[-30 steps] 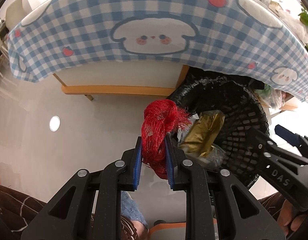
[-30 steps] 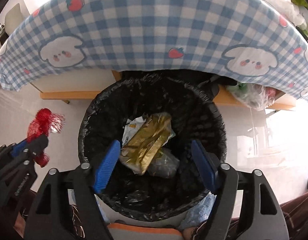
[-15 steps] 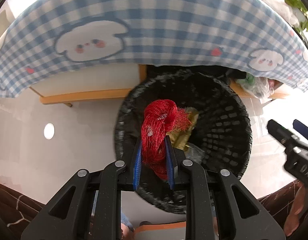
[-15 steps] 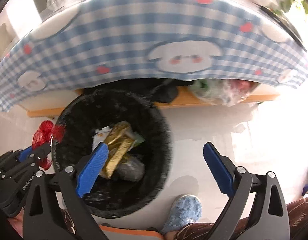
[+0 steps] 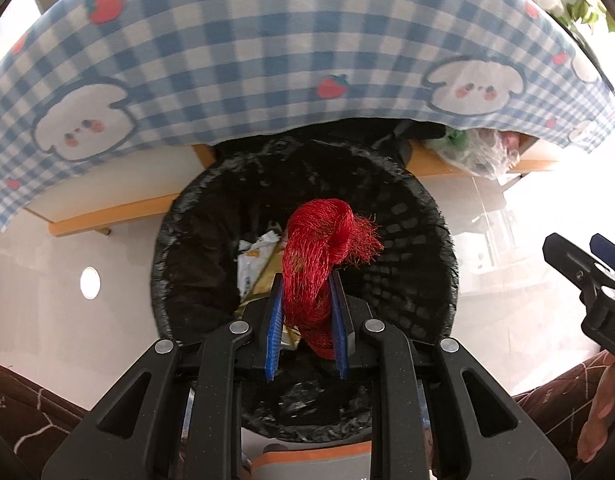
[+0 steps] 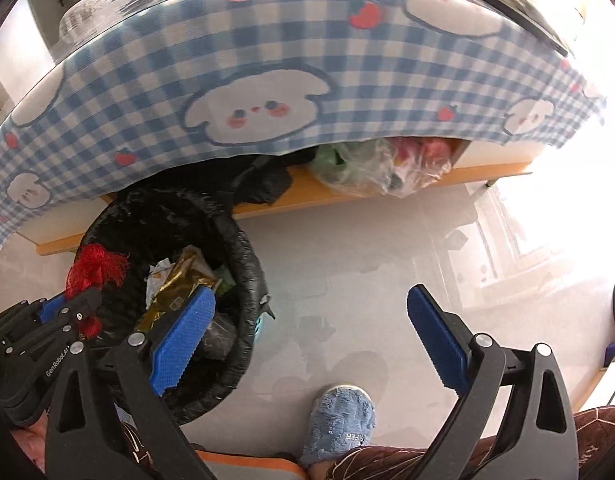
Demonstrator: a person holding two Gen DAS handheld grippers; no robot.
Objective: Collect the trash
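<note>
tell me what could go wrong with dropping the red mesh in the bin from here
The frayed red mesh is pinched between the left gripper pads, so its loose threads might snag on release. In the right wrist view it hangs near the bin rim, so it could catch there or fall outside.

Both grippers are built of matte black plastic with triangular cut-outs in the arms and round silver screws at the pivots. The left gripper [image 5: 306, 330] is fitted with narrow blue ribbed pads [image 5: 273, 334], and white lettering reading "GenRobot.AI" is printed along its side in the right wrist view. The right gripper [image 6: 307, 338] is fitted with broad blue textured pads [image 6: 181, 340] with toothed edges. Dark brown quilted clothing [image 6: 387, 462] with pale stitched lines is worn by the person, along with a fluffy light blue slipper [image 6: 341, 420] marked with small lettering
</note>
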